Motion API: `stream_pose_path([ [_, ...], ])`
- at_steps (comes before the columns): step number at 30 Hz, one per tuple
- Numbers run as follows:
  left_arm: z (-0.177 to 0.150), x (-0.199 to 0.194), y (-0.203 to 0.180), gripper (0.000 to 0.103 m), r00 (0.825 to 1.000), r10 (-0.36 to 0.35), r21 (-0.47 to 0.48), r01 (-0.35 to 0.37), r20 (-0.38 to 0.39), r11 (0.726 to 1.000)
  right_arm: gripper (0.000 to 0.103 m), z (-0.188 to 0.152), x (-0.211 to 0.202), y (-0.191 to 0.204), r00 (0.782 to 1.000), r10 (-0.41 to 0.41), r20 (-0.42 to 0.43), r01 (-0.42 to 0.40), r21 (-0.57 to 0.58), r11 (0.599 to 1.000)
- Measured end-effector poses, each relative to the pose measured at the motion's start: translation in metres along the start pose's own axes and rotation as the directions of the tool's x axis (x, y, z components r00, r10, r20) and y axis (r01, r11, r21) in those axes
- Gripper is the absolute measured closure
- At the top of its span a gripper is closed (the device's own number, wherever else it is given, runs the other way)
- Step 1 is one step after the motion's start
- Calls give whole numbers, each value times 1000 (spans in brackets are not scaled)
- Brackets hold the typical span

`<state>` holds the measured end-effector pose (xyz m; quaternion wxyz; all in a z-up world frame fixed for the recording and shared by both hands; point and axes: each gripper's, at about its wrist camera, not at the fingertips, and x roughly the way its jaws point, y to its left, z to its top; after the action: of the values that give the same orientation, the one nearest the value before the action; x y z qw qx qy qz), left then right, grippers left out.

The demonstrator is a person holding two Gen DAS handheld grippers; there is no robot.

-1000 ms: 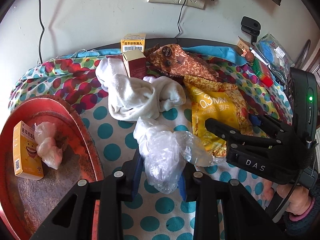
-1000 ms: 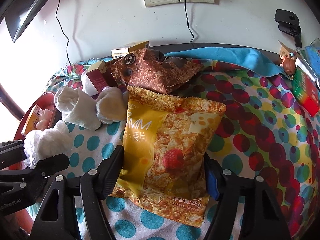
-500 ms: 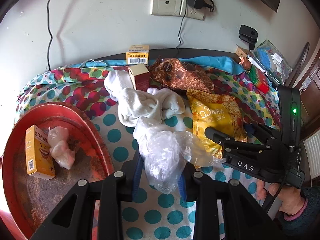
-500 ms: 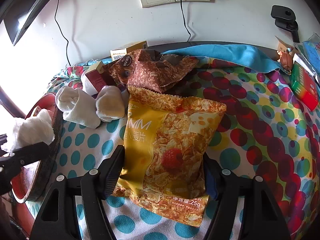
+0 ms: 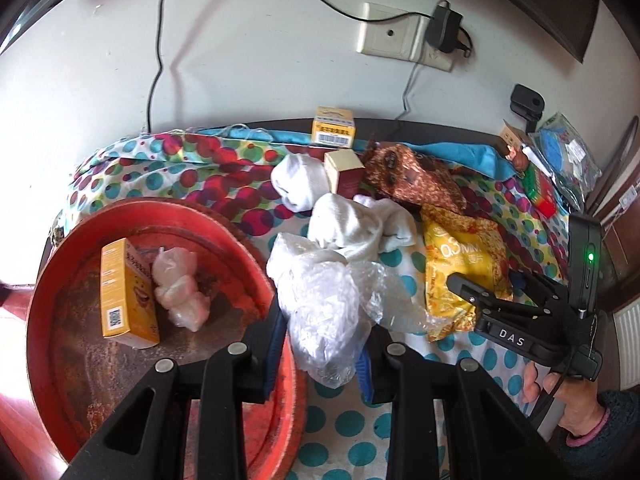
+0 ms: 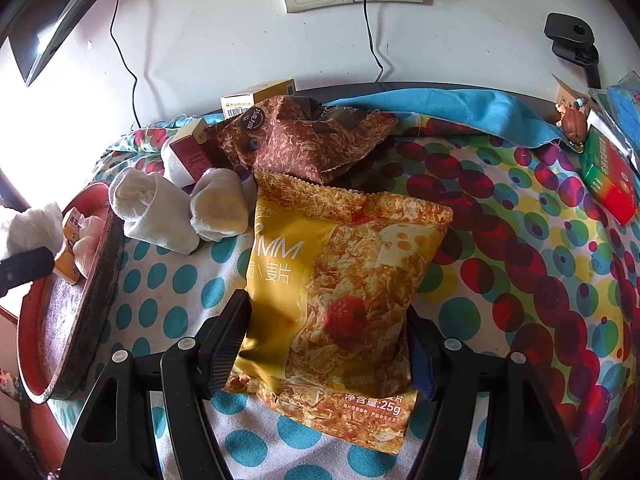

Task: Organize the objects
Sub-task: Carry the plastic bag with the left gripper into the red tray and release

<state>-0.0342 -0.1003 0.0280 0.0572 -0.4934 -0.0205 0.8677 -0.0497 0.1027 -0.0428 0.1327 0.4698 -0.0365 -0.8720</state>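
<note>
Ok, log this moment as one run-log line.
left claw: shut on plastic bag, by red tray | right claw: straddling yellow snack pouch, grip unclear | tray: yellow box, wrapped bundle

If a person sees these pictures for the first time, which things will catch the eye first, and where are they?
First comes the yellow snack bag, lying on the dotted cloth between the fingers of the right gripper. Next is the crumpled clear plastic bag clamped in the left gripper, beside the red tray. In the tray lie a yellow box and a small plastic bundle.
</note>
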Motion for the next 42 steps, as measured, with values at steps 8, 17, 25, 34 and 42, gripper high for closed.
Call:
stream_pose_path([
  [8, 0, -7, 42, 72, 999, 47, -92, -46, 2, 995, 36, 0, 0, 1, 1000, -1, 0, 1, -2, 1000],
  [17, -8, 9, 79, 72, 995, 73, -177, -83, -68, 981, 35, 0, 1, 0, 1000, 0, -1, 0, 0, 1000],
  [25, -16, 30, 93, 72, 987, 94, -199, -119, -128, 973, 35, 0, 2, -1, 1000, -2, -1, 2, -4, 1000],
  [34, -22, 39, 107, 72, 977, 140, -205, -171, -158, 964, 35, 1, 2, -2, 1000, -2, -2, 1, -3, 1000],
  [42, -31, 44, 126, 71, 971, 156, -246, -198, -179, 949, 35, 2, 3, -4, 1000, 1, -4, -1, -2, 1000],
])
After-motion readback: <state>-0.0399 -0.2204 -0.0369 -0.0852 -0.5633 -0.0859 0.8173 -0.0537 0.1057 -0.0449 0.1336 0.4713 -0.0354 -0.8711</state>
